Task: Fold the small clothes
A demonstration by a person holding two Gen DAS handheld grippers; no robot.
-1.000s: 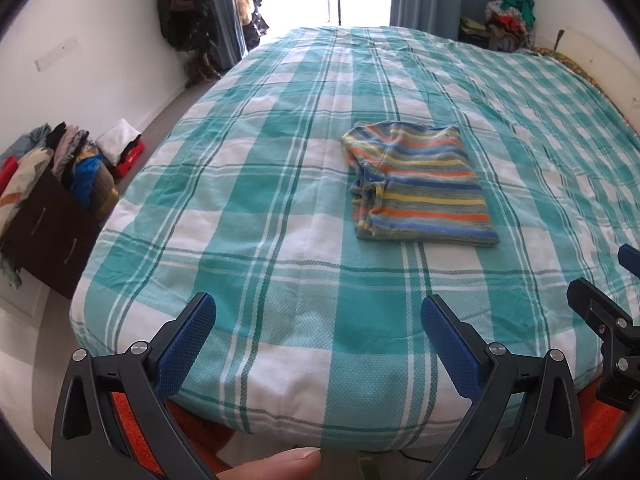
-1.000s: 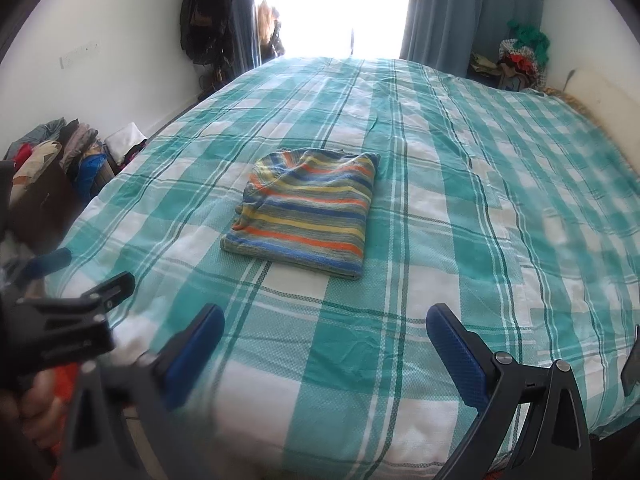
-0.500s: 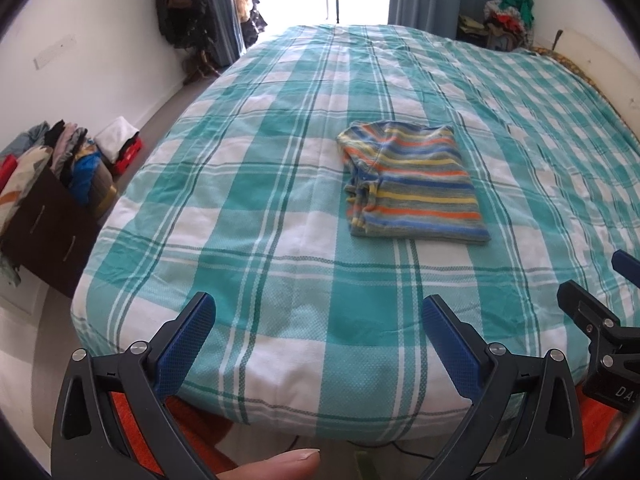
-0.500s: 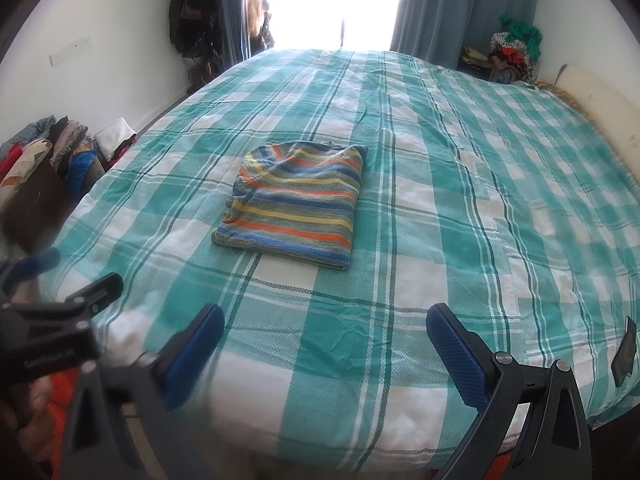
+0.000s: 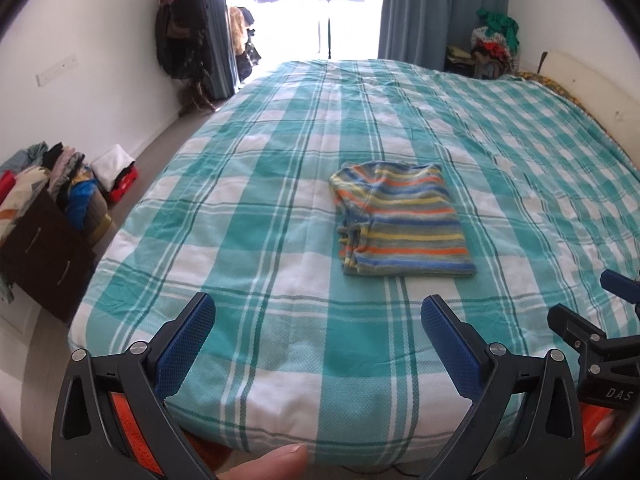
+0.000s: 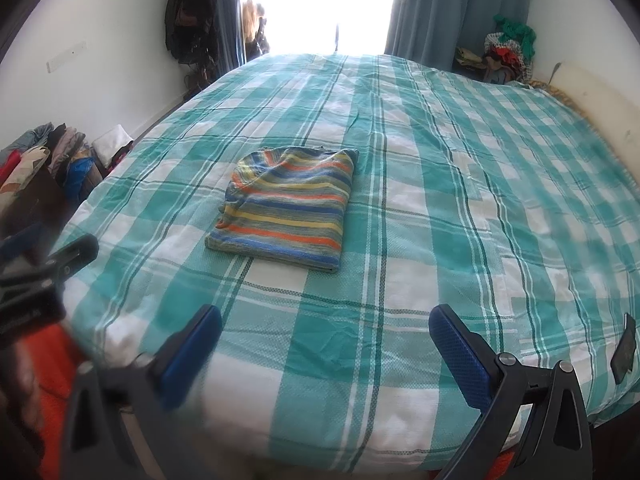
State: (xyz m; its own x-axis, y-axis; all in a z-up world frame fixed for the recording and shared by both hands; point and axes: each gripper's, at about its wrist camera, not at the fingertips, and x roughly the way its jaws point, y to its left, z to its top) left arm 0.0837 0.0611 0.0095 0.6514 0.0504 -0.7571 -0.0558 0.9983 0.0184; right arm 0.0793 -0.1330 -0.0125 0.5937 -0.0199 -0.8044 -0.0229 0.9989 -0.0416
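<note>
A small striped garment point(image 5: 400, 222), blue, orange, yellow and grey, lies folded into a rectangle on the teal-and-white checked bed point(image 5: 260, 208). It also shows in the right wrist view point(image 6: 286, 208). My left gripper point(image 5: 316, 338) is open and empty, over the bed's near edge, well short of the garment. My right gripper point(image 6: 324, 350) is open and empty, also back at the near edge. The right gripper shows at the right edge of the left wrist view point(image 5: 600, 336); the left one is blurred at the left of the right wrist view point(image 6: 40, 276).
A dark drawer unit piled with clothes point(image 5: 44, 216) stands on the floor left of the bed. Hanging clothes point(image 5: 180, 28) and a bright doorway with curtains are at the far end. A heap of clothes point(image 5: 494, 42) sits at the far right corner. A dark flat object point(image 6: 624, 350) lies near the bed's right edge.
Both grippers have drawn back from the garment toward the near edge of the bed, so it looks farther away. The garment has not moved. Both stay open.
</note>
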